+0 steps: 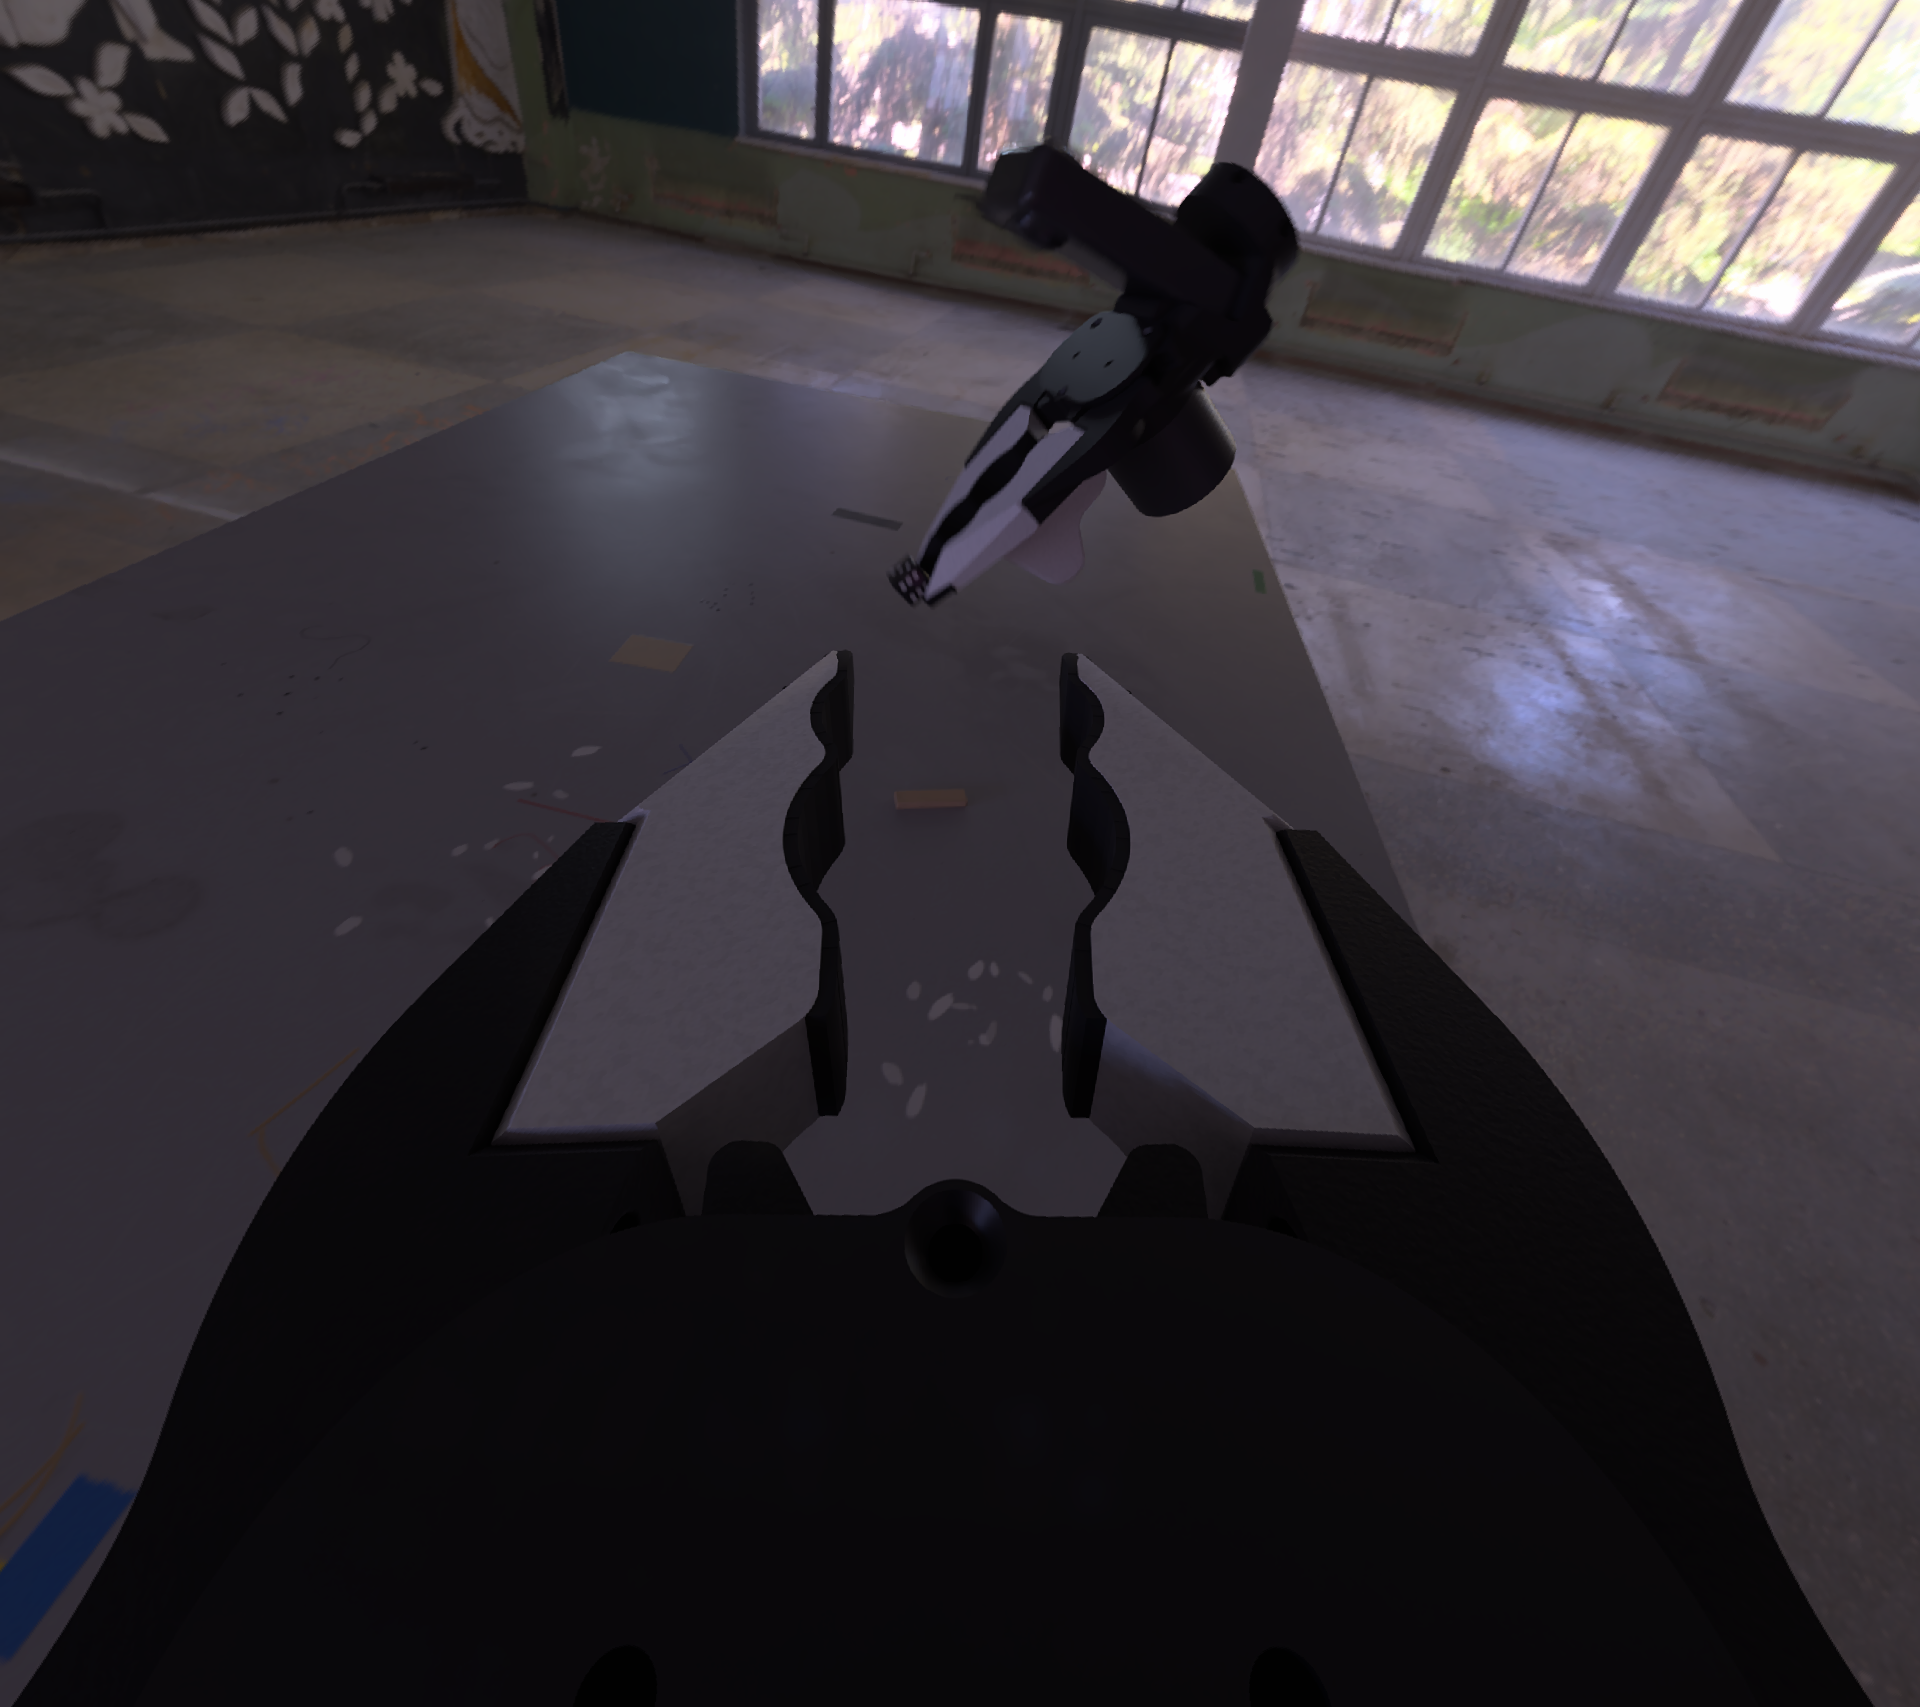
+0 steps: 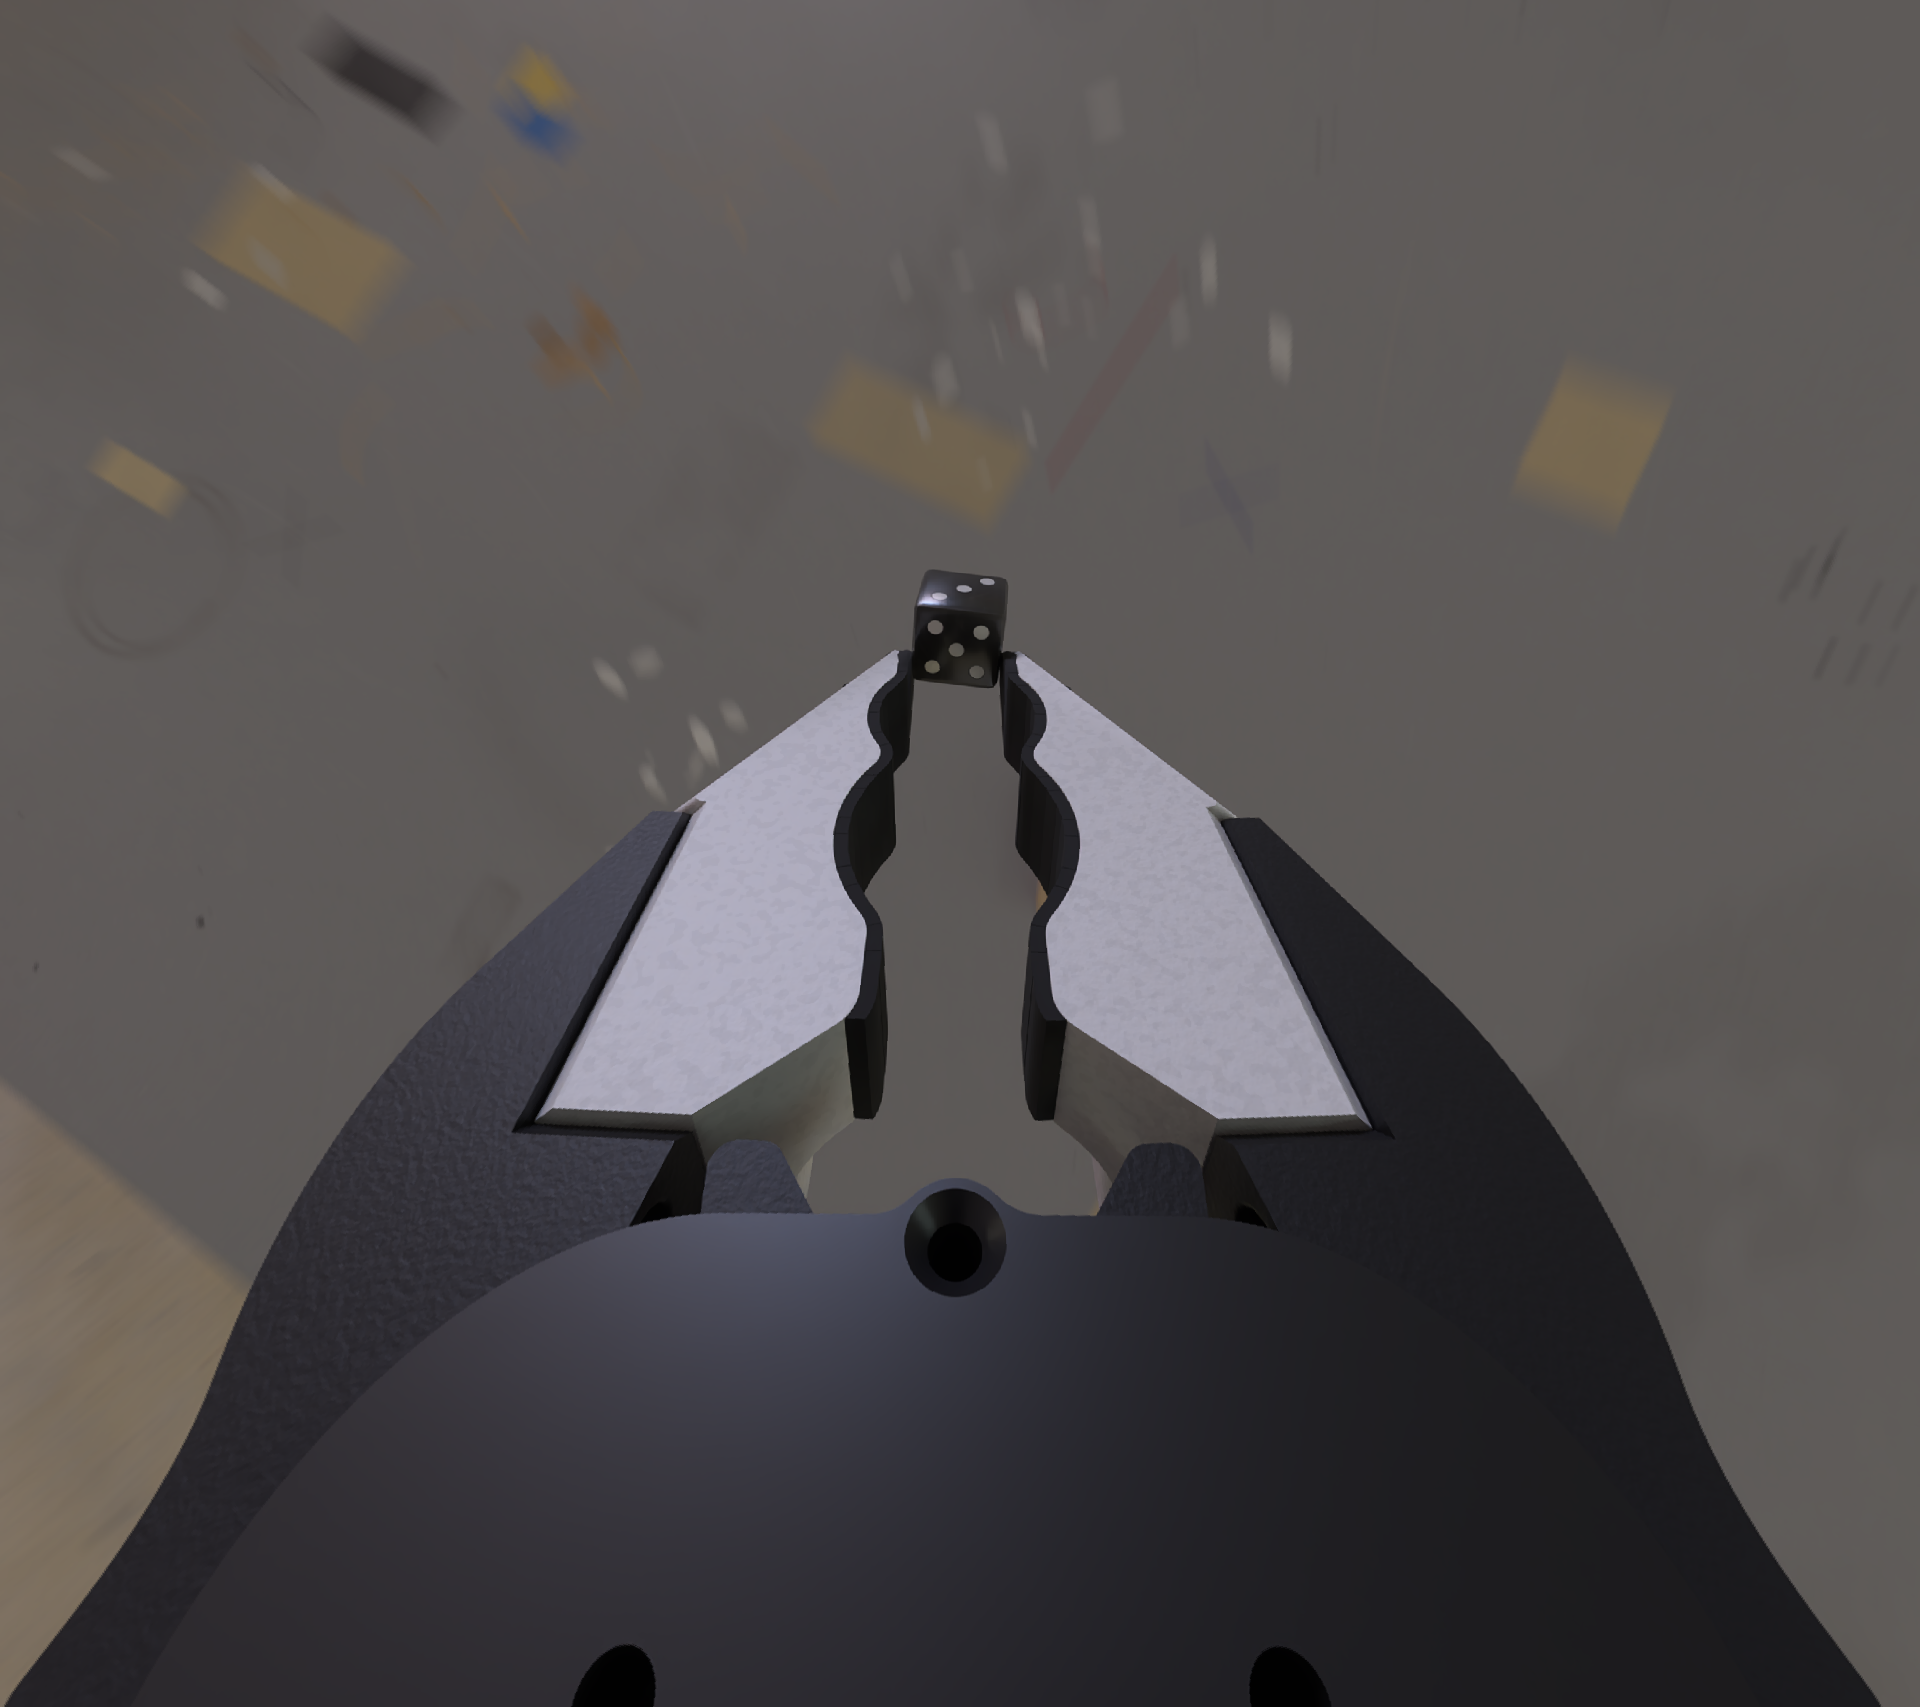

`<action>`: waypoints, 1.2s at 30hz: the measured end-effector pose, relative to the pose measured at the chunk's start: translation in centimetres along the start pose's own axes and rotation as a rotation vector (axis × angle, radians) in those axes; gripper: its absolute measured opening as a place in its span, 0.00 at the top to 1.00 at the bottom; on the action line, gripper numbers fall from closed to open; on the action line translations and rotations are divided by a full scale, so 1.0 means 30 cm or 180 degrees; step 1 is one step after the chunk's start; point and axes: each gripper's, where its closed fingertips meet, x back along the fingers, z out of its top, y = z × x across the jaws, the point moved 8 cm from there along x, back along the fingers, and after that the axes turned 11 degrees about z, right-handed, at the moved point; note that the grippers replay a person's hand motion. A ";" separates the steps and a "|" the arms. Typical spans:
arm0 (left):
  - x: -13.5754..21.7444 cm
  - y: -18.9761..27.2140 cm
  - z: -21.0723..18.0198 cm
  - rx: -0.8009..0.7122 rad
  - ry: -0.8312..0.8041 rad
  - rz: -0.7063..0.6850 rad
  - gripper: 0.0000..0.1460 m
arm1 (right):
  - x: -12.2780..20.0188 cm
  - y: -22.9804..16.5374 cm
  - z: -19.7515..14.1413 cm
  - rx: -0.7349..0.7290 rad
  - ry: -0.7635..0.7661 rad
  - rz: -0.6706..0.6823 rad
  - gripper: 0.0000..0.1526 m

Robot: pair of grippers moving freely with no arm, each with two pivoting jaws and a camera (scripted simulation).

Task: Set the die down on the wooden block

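Observation:
A black die with white pips [image 2: 961,627] is pinched between the very tips of my right gripper [image 2: 958,670], which is shut on it. In the left wrist view the right gripper [image 1: 940,592] hangs tilted above the grey table [image 1: 416,618], with the die [image 1: 907,585] at its tip, clear of the surface. A small tan wooden block [image 1: 930,799] lies flat on the table, nearer to me than the die and below it. My left gripper [image 1: 958,665] is open and empty, and the block shows between its fingers. The right wrist view is blurred, and I cannot pick out the block there.
Flat tan tape patches [image 1: 651,651] and white flecks mark the table. Its right edge [image 1: 1309,701] drops to a shiny floor. Blurred yellow patches [image 2: 296,260] lie on the tabletop [image 2: 1351,99] below the right gripper. A tan surface [image 2: 83,1242] shows at lower left.

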 end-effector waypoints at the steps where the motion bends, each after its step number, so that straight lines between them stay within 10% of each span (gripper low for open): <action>1: 0.000 -0.002 -0.001 -0.0019 -0.0035 0.0036 0.73 | -0.030 0.037 -0.035 -0.0272 -0.0363 -0.0038 0.89; 8: -0.001 -0.013 -0.015 -0.0177 -0.0278 0.0318 0.73 | -0.275 0.186 -0.225 -0.1119 -0.1924 0.0261 0.89; 17: 0.001 -0.029 -0.020 -0.0215 -0.0378 0.0454 0.72 | -0.318 0.200 -0.249 -0.1024 -0.2280 0.0160 0.89; 27: 0.064 -0.064 0.000 -0.0412 -0.0499 0.0992 0.70 | -0.151 0.142 -0.160 -0.0717 -0.1518 0.0035 0.84; 36: 0.349 -0.170 0.009 -0.0471 -0.1149 0.2723 0.63 | 0.173 0.163 -0.189 -0.0718 -0.0551 -0.1030 0.73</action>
